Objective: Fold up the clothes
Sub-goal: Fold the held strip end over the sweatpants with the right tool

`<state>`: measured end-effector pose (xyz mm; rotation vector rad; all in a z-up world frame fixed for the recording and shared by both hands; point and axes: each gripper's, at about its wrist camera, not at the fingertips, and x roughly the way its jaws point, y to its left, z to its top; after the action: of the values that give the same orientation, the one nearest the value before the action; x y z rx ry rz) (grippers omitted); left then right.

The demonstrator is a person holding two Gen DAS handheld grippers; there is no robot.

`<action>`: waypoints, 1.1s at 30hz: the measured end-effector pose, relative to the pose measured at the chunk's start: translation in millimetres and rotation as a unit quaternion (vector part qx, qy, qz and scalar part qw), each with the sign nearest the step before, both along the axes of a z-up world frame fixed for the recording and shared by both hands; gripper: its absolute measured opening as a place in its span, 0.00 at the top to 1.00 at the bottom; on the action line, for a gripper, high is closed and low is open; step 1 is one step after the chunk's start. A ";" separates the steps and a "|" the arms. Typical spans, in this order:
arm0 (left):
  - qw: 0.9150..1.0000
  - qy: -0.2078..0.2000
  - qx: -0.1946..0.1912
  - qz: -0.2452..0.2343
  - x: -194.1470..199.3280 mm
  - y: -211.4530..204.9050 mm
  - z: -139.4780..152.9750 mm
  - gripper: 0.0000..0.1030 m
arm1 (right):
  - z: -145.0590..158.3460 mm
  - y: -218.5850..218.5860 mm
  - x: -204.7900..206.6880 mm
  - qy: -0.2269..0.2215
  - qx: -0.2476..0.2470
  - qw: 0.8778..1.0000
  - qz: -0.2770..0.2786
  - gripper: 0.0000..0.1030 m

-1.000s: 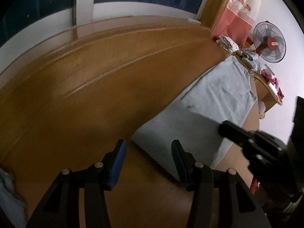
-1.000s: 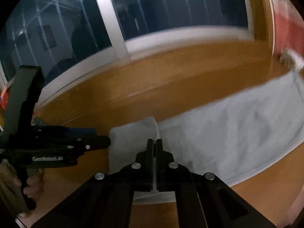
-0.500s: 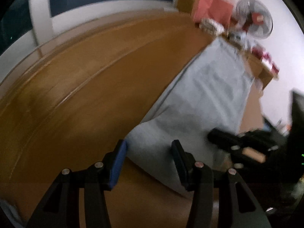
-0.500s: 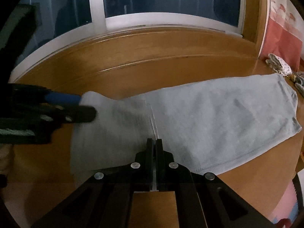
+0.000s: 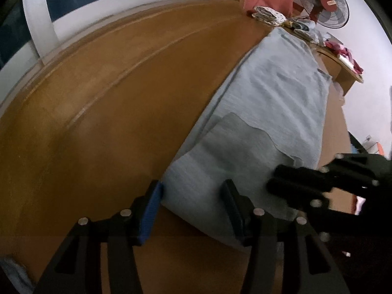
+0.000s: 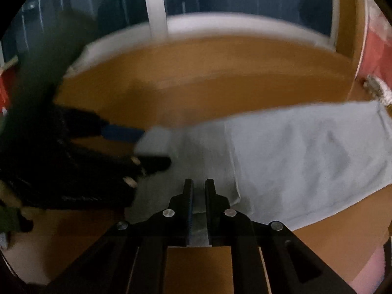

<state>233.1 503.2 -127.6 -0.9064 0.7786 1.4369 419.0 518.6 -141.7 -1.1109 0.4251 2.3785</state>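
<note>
A light grey-blue garment [image 5: 281,85] lies flat along the wooden table [image 5: 98,110], with its near end folded back over itself. My left gripper [image 5: 192,203] straddles that folded end. Its jaws are opening, with cloth between the blue pad and the black finger, and the pads are not pressing on it. In the right wrist view the garment [image 6: 306,154] stretches off to the right. My right gripper [image 6: 198,183] sits low over the fold's near edge, and its jaws are opening a narrow gap with cloth lying in it. The left gripper [image 6: 152,147] appears blurred at the fold's far corner. The right gripper [image 5: 274,178] enters from the right.
A window with a white frame [image 5: 44,31] runs behind the table. Past the garment's far end lie a pile of patterned folded clothes [image 5: 267,14], a standing fan [image 5: 323,2] and a small side table [image 5: 348,58] with red items. Bare wood lies left of the garment.
The right gripper came down with the cloth end, laid it over the garment, and its shut jaws parted slightly. The left gripper moved in to the folded end and now straddles it.
</note>
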 end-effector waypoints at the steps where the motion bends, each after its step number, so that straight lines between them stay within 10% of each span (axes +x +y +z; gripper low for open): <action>1: 1.000 -0.001 -0.001 -0.007 4.6 -4.4 0.1 0.52 | 0.5 -1.2 5.8 -0.003 0.000 1.000 0.006 0.90; 16: 0.989 -0.018 0.007 -0.145 63.5 -64.5 5.1 0.52 | 20.1 -45.1 104.1 -0.004 0.010 0.997 -0.070 0.89; 18: 0.988 -0.016 0.008 -0.155 55.9 -73.8 8.4 0.50 | 25.3 -56.1 114.7 0.010 0.001 0.997 -0.071 0.70; 33: 0.974 0.020 0.018 -0.224 38.8 -89.9 -0.2 0.47 | 3.1 -101.1 95.9 -0.009 -0.008 0.999 -0.049 0.61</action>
<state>272.0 413.3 -127.9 -0.6237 0.9177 1.0699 514.9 417.5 -138.6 -1.0931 0.4815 2.2823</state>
